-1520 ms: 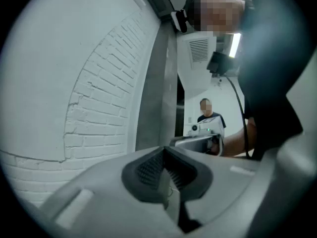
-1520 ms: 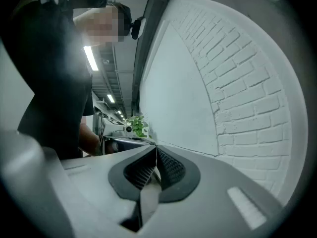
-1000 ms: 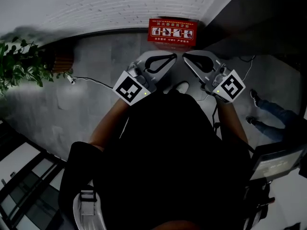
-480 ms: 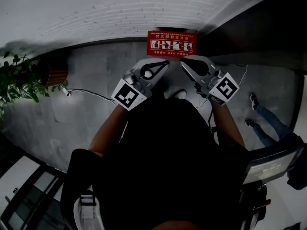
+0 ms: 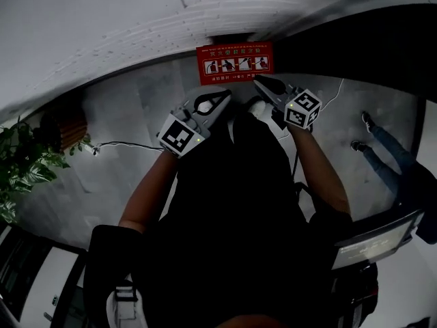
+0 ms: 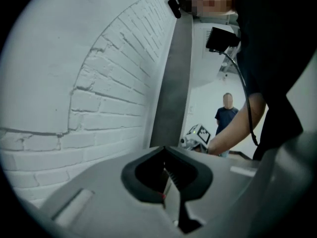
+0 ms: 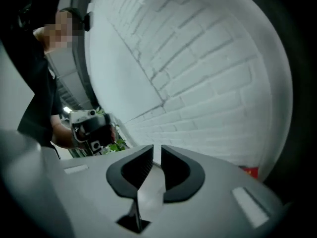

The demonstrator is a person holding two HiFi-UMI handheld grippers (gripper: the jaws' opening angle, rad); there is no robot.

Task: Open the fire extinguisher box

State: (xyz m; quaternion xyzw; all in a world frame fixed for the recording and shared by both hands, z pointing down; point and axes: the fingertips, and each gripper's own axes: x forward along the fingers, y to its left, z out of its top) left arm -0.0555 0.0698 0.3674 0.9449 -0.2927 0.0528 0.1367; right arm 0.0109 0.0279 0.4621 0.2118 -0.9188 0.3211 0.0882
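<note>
The right gripper's [image 7: 157,150] jaws are opening, a thin gap apart and empty. The left gripper's [image 6: 165,150] jaws are closed on nothing. The red fire extinguisher box [image 5: 234,62] stands at the far wall, just beyond both.

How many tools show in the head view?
2. The left tool, shut, is near the red box's left part; the right tool, empty jaws opening, near its right part.

A white brick wall [image 5: 102,19] is seen at twelve o'clock in the head view, a grey tiled floor [image 5: 123,108] is spread below it, a leafy plant [image 5: 27,162] is placed at nine o'clock, a thin cable [image 5: 126,143] is trailed nearby, and a bystander's legs [image 5: 386,156] are shown at three o'clock.
</note>
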